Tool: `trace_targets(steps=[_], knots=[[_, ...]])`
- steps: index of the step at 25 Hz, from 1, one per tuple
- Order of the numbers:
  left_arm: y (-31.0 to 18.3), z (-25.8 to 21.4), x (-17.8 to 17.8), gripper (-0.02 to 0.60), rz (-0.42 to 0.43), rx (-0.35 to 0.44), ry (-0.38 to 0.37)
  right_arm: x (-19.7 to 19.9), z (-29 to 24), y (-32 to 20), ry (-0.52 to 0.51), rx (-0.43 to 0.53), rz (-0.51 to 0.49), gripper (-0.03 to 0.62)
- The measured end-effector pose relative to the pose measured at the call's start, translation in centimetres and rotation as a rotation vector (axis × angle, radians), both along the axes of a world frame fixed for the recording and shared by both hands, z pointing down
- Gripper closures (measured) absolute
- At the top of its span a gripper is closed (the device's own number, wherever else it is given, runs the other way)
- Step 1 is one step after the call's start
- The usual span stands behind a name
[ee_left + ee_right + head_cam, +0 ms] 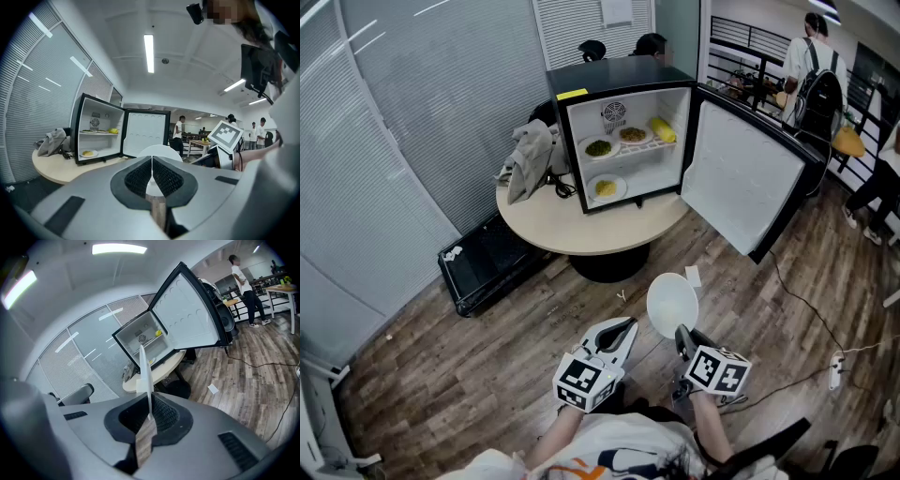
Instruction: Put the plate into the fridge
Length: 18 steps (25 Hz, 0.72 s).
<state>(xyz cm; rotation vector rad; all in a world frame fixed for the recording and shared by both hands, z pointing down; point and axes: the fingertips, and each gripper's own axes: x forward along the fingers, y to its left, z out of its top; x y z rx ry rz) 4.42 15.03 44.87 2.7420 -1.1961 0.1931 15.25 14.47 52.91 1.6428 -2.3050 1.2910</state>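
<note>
An empty white plate (672,302) hangs over the wood floor with my right gripper (682,335) shut on its near rim. In the right gripper view the plate (144,373) stands edge-on between the pads. My left gripper (623,325) hovers just left of it, jaws shut with nothing in them; in its own view my left gripper (151,161) has the plate (159,151) behind its tips. The black mini fridge (623,127) stands on a round table (581,230) ahead, its door (750,173) swung open to the right. Inside are plates of food on both levels.
A grey cloth (530,155) lies on the table left of the fridge. A black case (487,258) sits on the floor at the left. A cable and power strip (836,370) lie at the right. People (811,66) stand at the back right.
</note>
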Motion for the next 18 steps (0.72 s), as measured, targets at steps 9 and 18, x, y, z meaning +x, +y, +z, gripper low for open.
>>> trace_targets(steps=[9, 18], knots=[[-0.4, 0.5, 0.6, 0.569, 0.004, -0.012, -0.011, 0.3, -0.1, -0.9, -0.052, 0.013, 0.015, 0.568], [-0.8, 1.0, 0.1, 0.569, -0.001, -0.033, -0.027, -0.4, 0.6, -1.3, -0.074, -0.017, 0.002, 0.568]])
